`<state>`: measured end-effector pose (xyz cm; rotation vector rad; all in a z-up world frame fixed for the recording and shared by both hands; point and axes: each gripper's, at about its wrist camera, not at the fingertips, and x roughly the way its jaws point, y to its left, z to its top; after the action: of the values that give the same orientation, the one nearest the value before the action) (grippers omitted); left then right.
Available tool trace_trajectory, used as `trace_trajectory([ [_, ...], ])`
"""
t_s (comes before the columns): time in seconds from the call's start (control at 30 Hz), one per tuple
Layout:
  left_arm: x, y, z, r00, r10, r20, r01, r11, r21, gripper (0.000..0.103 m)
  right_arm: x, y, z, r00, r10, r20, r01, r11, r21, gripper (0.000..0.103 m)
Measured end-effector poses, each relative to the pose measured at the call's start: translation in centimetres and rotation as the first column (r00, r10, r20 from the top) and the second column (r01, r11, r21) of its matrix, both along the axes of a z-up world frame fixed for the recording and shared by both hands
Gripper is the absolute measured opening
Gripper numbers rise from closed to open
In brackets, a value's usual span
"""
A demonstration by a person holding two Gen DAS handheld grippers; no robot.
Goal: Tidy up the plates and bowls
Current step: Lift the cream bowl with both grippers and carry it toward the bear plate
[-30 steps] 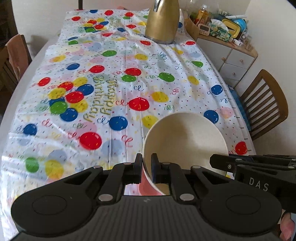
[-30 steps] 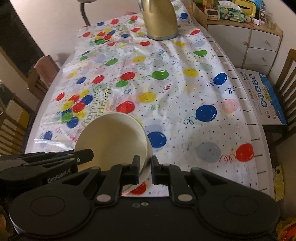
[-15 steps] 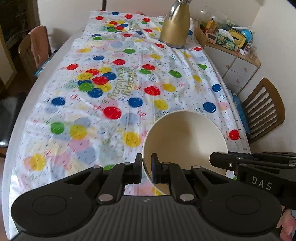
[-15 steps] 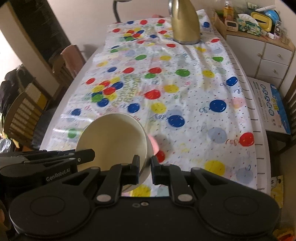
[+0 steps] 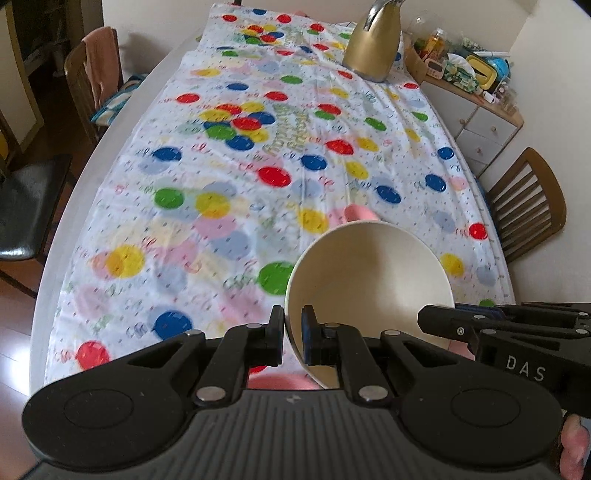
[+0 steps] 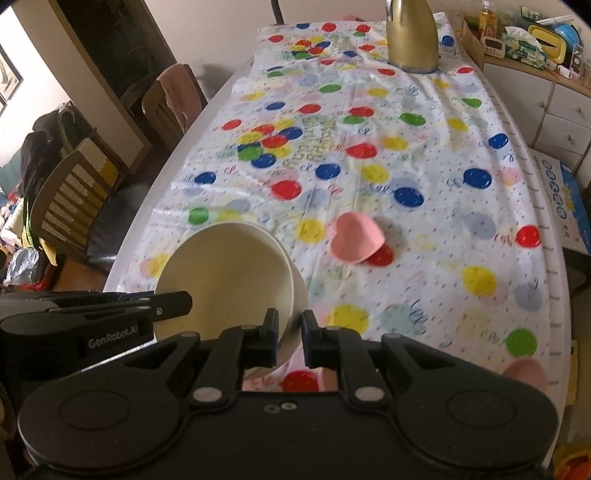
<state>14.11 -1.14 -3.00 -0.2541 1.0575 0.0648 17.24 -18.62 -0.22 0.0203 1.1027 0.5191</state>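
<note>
- Left wrist: my left gripper [image 5: 293,334] pinches the near rim of the cream bowl [image 5: 373,280], held tilted above the tablecloth [image 5: 221,206]; the right gripper's arm shows at the right edge. Thin rim grip, so the smooth, hard bowl could slip or swing.
- Right wrist: my right gripper [image 6: 290,338] clamps the opposite rim of the bowl. The pink heart-shaped dish [image 6: 356,240] sits apart on the glossy, wrinkled cloth; uneven pull between hands could twist the bowl loose.

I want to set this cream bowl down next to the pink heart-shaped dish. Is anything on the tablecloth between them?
Nothing visible: only bare balloon-print tablecloth lies between the held cream bowl and the pink heart-shaped dish. The gold kettle stands far beyond.
</note>
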Motion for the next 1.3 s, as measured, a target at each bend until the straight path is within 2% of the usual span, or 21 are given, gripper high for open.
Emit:
trace_trajectory([
  [0.53,-5.6,3.4,-3.2,0.995,-0.08,-0.063,0.079,0.997,-0.023,0.009,-6.7,3.6,-4.0,0.993,-0.071,-0.097,0.067,0.997,-0.039,0.011],
  [0.8,-6.6,3.8,-4.8,0.99,-0.11,-0.09,0.108,0.994,-0.028,0.009,-8.1,4.0,-5.7,0.987,-0.112,-0.118,0.106,0.993,-0.054,0.011],
  [1.3,-6.8,3.8,-6.5,0.988,-0.137,-0.076,0.136,0.99,-0.025,0.009,-9.0,4.4,-7.2,0.984,-0.144,-0.1,0.137,0.988,-0.078,0.01],
])
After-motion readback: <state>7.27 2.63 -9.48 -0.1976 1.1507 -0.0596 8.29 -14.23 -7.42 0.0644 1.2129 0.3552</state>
